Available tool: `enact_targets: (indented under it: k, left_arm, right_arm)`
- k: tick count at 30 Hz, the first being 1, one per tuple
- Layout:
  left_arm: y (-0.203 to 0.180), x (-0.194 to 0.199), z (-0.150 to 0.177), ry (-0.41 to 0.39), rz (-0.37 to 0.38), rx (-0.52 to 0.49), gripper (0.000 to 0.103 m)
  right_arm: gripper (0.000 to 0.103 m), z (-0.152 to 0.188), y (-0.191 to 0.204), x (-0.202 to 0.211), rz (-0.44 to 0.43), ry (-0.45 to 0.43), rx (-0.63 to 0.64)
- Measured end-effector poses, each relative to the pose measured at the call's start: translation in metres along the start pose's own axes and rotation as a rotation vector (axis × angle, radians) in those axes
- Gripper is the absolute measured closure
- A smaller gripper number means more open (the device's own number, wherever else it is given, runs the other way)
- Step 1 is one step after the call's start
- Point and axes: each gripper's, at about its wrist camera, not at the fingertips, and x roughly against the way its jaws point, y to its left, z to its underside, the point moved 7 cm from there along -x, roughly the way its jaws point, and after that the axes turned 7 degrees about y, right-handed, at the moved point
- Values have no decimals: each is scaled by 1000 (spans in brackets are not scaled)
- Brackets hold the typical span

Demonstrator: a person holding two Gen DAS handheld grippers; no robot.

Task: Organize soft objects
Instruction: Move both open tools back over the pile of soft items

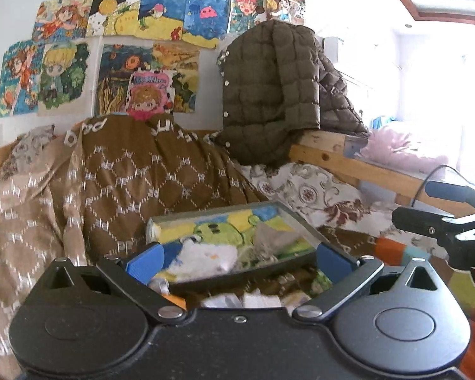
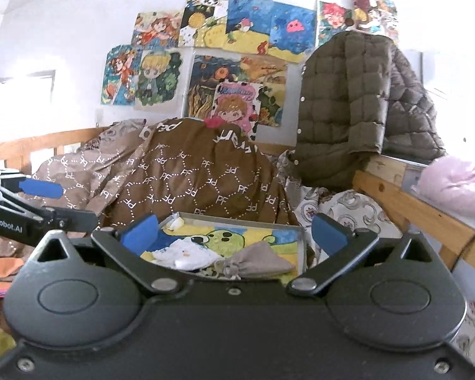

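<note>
We are holding the left gripper [image 1: 237,258] with its jaws spread wide and nothing between the blue pads [image 1: 145,258], and the right gripper [image 2: 234,232] is standing just as wide, also gripping nothing. Both are pointing toward a shallow tray [image 2: 296,229] that is sitting on the bed, in front of a rumpled brown quilt [image 2: 199,174] printed with white letters.

Inside the tray, on its cartoon-printed bottom, two soft objects are lying side by side: a white cloth [image 2: 186,253] with small orange marks on the left, and a grey drawstring pouch [image 2: 259,262] on the right, its gathered neck touching the cloth. In the left wrist view the same white cloth [image 1: 205,255] and grey pouch [image 1: 274,237] are showing in the tray [image 1: 304,218], somewhat blurred.

We are seeing the right gripper at the right edge of the left view, and the left gripper's blue pad at the left edge of the right view, so the two are sitting side by side, apart from each other.

Behind the bed, an olive quilted jacket [image 2: 342,104] is hanging over a wooden frame [image 2: 392,196], and colourful drawings [image 2: 237,31] are covering the wall. A pink fluffy thing [image 2: 459,183] is lying on the frame at the right.
</note>
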Motion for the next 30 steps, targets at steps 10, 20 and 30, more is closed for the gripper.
enact_targets:
  k: [10,20,30]
  left_arm:
    - [-6,17,57,119,25,2,1]
    - [-22,16,112,278,86,-38,1]
    - [-36,8,148,387,123,-83,1]
  right_arm:
    - [1,65,4,56,44,45,5]
    - [1,126,13,75,44,139,-12]
    - [1,177,18,62,7,236,1]
